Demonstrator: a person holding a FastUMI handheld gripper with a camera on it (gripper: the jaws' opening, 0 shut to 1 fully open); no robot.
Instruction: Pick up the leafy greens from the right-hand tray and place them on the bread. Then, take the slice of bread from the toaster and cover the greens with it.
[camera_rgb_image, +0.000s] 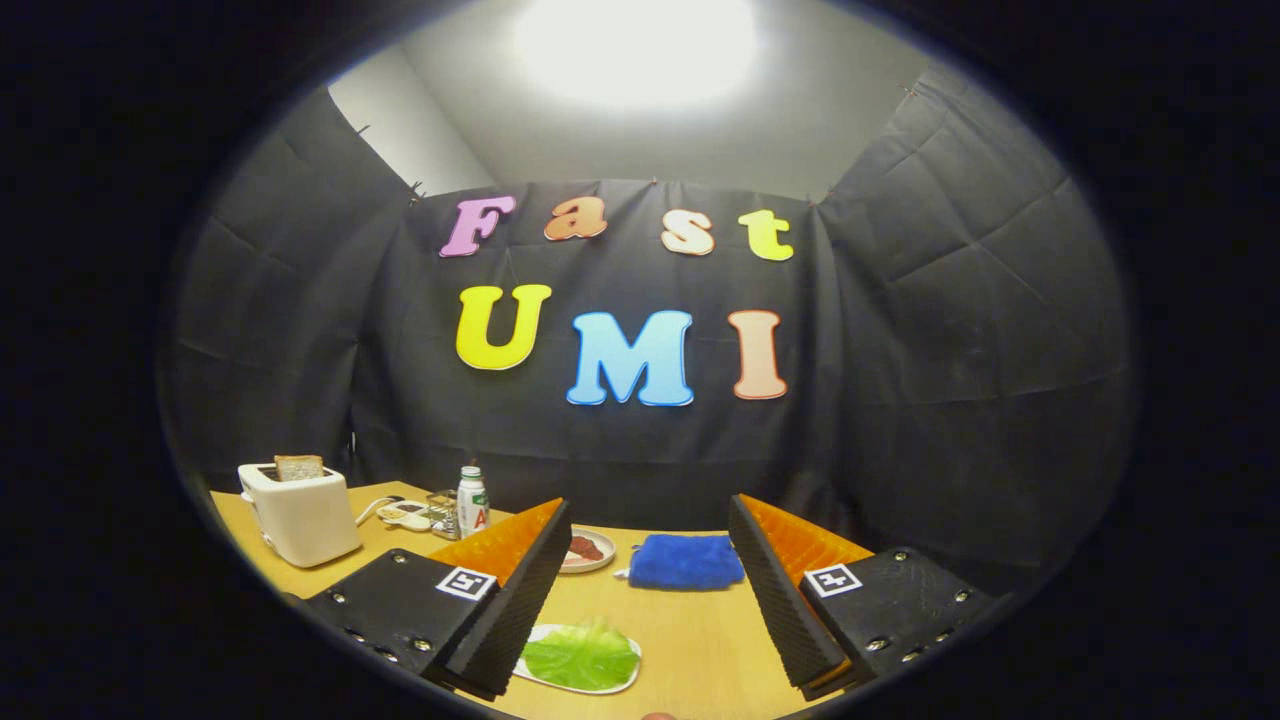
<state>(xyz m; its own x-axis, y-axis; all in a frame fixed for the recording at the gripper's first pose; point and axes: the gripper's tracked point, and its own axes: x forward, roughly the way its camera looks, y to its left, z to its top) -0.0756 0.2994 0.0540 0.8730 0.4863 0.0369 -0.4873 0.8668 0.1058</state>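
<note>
My tongs (648, 590) are wide apart and hold nothing. The leafy greens (580, 655) lie on their tray (628, 672), low between the tongs.

I count one toaster (300, 513), one bread slice (299, 467), one bottle (472, 500), two plates, one blue cloth (686, 561), one lettuce leaf (580, 655).

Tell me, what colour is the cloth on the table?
Bright blue. The cloth lies on the table beyond the open gripper fingers, seen in the gripper view.
</note>
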